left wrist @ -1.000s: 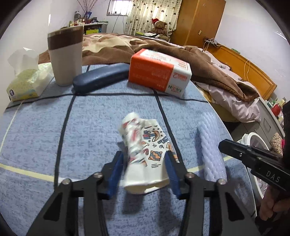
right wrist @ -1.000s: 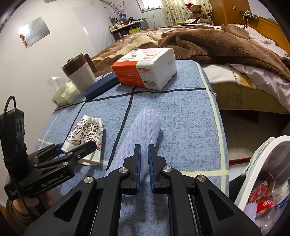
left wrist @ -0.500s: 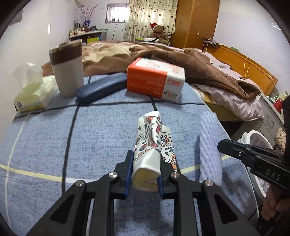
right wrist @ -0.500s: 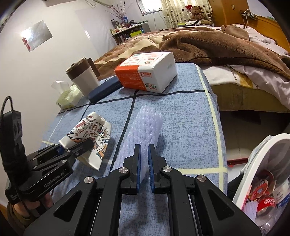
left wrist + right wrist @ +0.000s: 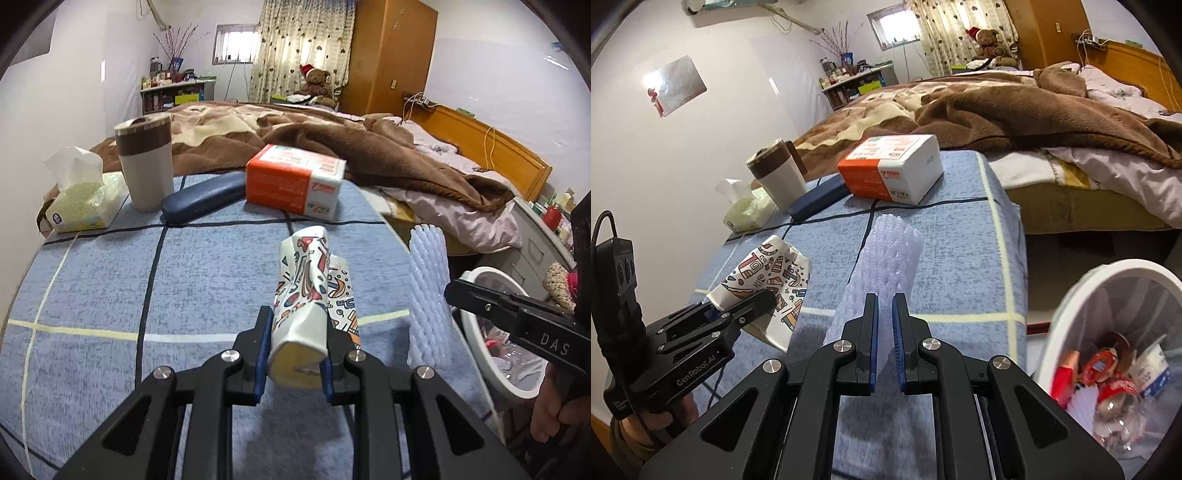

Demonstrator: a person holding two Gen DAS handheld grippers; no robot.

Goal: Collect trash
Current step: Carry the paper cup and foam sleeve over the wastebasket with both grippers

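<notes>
Bedroom table | left hand-held gripper clamps paper cup | right hand-held gripper pinches foam net

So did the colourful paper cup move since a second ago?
Yes. The paper cup lay on the blue cloth; now the left gripper holds it lifted, its tip nearer the orange box.
</notes>
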